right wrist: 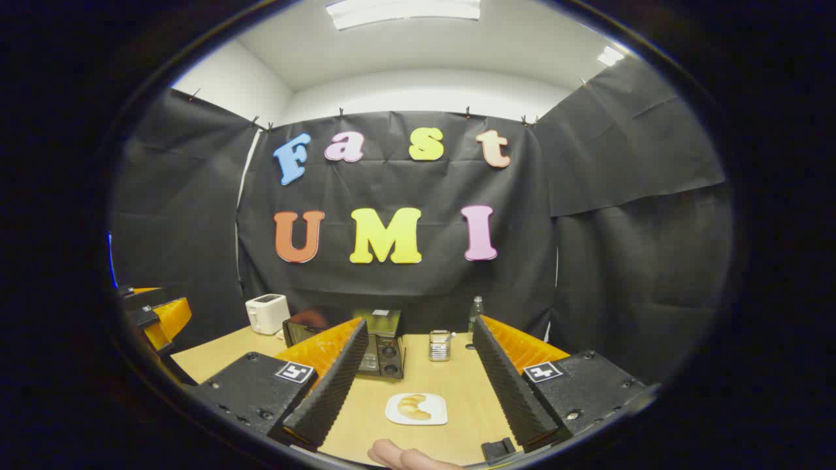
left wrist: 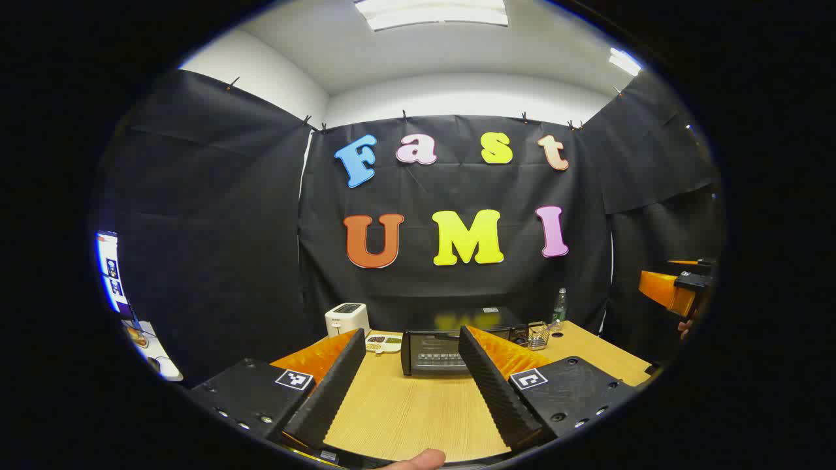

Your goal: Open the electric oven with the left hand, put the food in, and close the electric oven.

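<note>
Bare wooden table lies open between the near edge and the electric oven, whose door is shut. A toaster and a small dish stand left of the oven; a wire holder and a bottle crowd its right. Near the front edge, a plate with a croissant sits in the open.

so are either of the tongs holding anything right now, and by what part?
Nothing is held. The left tongs are open over bare table, facing the oven. The right tongs are open above the plate with the croissant.
</note>
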Demonstrator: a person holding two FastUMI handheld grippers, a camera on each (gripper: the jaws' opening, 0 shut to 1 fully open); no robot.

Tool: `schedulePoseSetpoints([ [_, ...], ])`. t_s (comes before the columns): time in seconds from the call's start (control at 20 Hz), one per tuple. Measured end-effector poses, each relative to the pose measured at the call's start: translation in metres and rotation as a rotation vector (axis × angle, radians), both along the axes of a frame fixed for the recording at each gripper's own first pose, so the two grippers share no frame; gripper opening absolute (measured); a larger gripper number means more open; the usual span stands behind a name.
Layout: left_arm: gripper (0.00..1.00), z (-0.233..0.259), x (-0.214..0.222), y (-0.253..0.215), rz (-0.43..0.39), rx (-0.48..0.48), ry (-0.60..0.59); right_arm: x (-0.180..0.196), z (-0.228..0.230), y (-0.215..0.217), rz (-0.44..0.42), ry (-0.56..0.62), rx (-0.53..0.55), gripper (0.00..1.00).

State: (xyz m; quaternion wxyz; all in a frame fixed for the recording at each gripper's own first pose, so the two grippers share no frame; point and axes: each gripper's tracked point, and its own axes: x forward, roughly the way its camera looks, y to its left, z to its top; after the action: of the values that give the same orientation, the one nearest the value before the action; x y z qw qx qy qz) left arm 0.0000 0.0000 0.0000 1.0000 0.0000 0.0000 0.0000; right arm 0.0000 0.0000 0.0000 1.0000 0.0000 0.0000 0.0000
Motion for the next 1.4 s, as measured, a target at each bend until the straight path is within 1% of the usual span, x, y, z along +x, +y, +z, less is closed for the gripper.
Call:
schedulePoseSetpoints([
  [0.05,0.94,-0.002,0.001,-0.003,-0.005,-0.003,0.004,0.0,-0.001,-0.003,-0.001,0.0,0.002,1.0],
  [0.25,0.94,-0.008,0.008,-0.006,-0.004,-0.005,0.01,0.0,-0.006,-0.013,0.008,-0.007,0.009,1.0],
  [0.5,0.94,-0.018,0.017,-0.016,-0.009,0.036,0.014,0.004,-0.013,-0.03,-0.017,-0.027,0.015,1.0],
  [0.6,0.95,-0.023,0.025,-0.019,0.003,0.041,0.013,0.006,-0.018,-0.033,-0.012,-0.031,0.019,1.0],
  [0.75,0.94,-0.032,0.042,-0.031,-0.015,0.038,0.035,0.01,-0.025,-0.041,-0.003,-0.032,0.042,1.0],
  [0.9,0.95,-0.03,0.066,-0.04,-0.052,-0.016,0.046,0.015,-0.037,-0.057,-0.008,-0.019,0.051,1.0],
  [1.0,0.94,-0.022,0.088,-0.043,-0.079,-0.052,0.025,0.016,-0.04,-0.065,-0.003,-0.027,0.051,1.0],
  [1.15,0.94,-0.012,0.123,-0.058,-0.176,-0.129,-0.022,0.018,-0.046,-0.08,-0.018,-0.035,0.042,1.0],
  [1.2,0.87,-0.016,0.135,-0.052,-0.166,-0.145,-0.015,0.017,-0.046,-0.082,-0.014,-0.038,0.043,1.0],
  [1.25,0.94,-0.019,0.149,-0.046,-0.148,-0.151,-0.014,0.017,-0.047,-0.082,-0.009,-0.042,0.045,1.0],
  [1.3,0.93,-0.019,0.164,-0.044,-0.138,-0.16,-0.011,0.017,-0.048,-0.083,-0.004,-0.044,0.047,1.0],
  [1.4,0.93,-0.03,0.195,-0.051,-0.151,-0.199,0.022,0.017,-0.051,-0.087,0.0,-0.044,0.046,1.0],
])
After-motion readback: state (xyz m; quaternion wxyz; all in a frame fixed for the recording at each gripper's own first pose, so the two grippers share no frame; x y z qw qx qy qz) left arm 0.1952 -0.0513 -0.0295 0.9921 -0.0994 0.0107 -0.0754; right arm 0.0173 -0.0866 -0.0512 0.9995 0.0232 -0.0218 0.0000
